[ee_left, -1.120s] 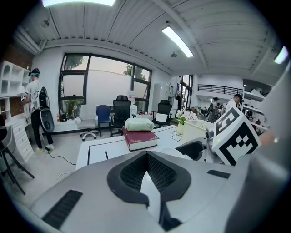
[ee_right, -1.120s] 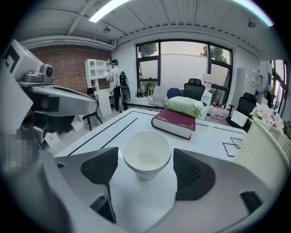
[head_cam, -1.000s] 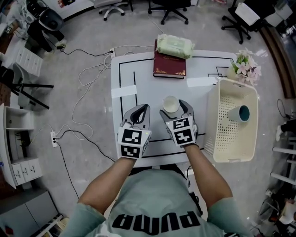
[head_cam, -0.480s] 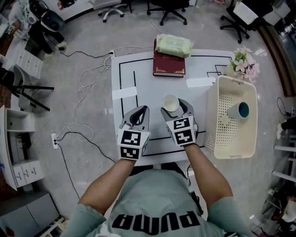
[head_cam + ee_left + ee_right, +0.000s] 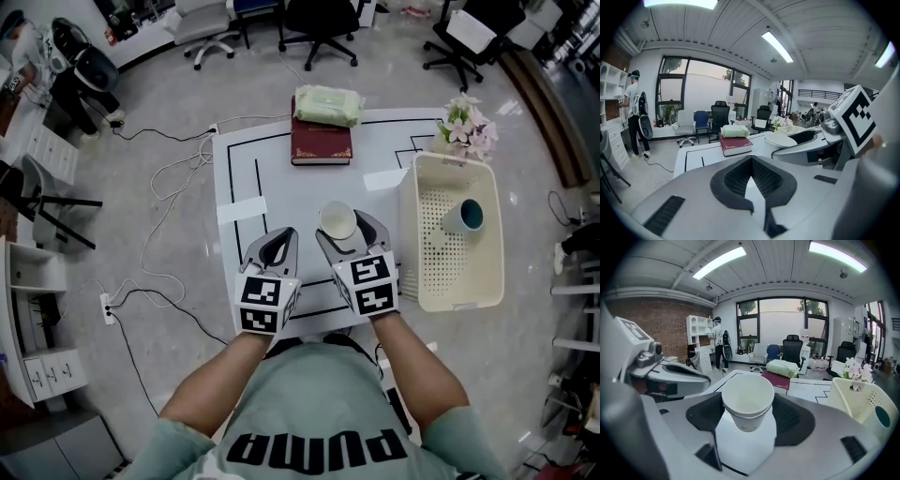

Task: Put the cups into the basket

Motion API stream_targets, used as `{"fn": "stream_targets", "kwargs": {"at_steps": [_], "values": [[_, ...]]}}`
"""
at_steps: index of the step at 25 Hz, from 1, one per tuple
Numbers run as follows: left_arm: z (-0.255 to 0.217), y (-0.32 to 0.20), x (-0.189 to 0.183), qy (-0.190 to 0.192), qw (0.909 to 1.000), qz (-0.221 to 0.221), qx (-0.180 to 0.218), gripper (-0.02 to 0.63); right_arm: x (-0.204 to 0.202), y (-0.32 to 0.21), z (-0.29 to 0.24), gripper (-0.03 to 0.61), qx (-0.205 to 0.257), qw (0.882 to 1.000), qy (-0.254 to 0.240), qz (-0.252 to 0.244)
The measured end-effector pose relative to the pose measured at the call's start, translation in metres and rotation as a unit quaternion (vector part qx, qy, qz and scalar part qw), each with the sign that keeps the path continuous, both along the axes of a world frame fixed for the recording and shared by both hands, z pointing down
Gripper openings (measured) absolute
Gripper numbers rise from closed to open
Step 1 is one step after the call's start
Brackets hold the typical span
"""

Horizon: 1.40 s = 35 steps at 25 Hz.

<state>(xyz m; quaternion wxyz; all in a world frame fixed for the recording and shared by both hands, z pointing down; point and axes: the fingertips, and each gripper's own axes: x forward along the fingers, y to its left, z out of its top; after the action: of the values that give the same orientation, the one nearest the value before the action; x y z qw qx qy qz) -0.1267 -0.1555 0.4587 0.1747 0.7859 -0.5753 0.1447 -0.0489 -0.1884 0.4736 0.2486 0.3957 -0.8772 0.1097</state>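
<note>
A white paper cup sits upright between the jaws of my right gripper, held a little above the white table. The jaws have just been closing on it and grip its sides. In the right gripper view the cup fills the gap between the dark pads. A cream perforated basket stands to the right with a teal cup lying inside it. My left gripper hovers beside the right one, shut and holding nothing; its jaws meet at the tips.
A dark red book with a green packet on top lies at the table's far edge. Pink flowers stand behind the basket. Black lines and white tape mark the tabletop. Office chairs and cables surround the table.
My right gripper has risen with the white cup between its jaws. The left gripper has shifted only slightly. The head view has moved, so the table sits further left in the picture.
</note>
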Motion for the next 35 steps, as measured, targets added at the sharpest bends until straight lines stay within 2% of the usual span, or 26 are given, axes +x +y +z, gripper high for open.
{"fn": "stream_targets", "kwargs": {"at_steps": [9,19,26,35], "values": [[-0.026,0.0,0.042,0.005,0.9991,0.034,0.024,0.005,0.042,0.018,-0.06,0.328,0.031,0.999,-0.023,0.023],[-0.054,-0.011,0.111,0.016,0.9941,0.097,0.047,0.005,0.126,0.015,-0.086,0.328,0.048,0.996,-0.013,0.075],[-0.059,-0.021,0.154,0.014,0.9907,0.125,0.05,0.006,0.186,0.002,-0.09,0.328,0.05,0.994,0.011,0.091],[-0.052,-0.036,0.182,0.008,0.9912,0.126,0.041,0.006,0.224,-0.016,-0.067,0.328,0.032,0.996,0.022,0.075]]}}
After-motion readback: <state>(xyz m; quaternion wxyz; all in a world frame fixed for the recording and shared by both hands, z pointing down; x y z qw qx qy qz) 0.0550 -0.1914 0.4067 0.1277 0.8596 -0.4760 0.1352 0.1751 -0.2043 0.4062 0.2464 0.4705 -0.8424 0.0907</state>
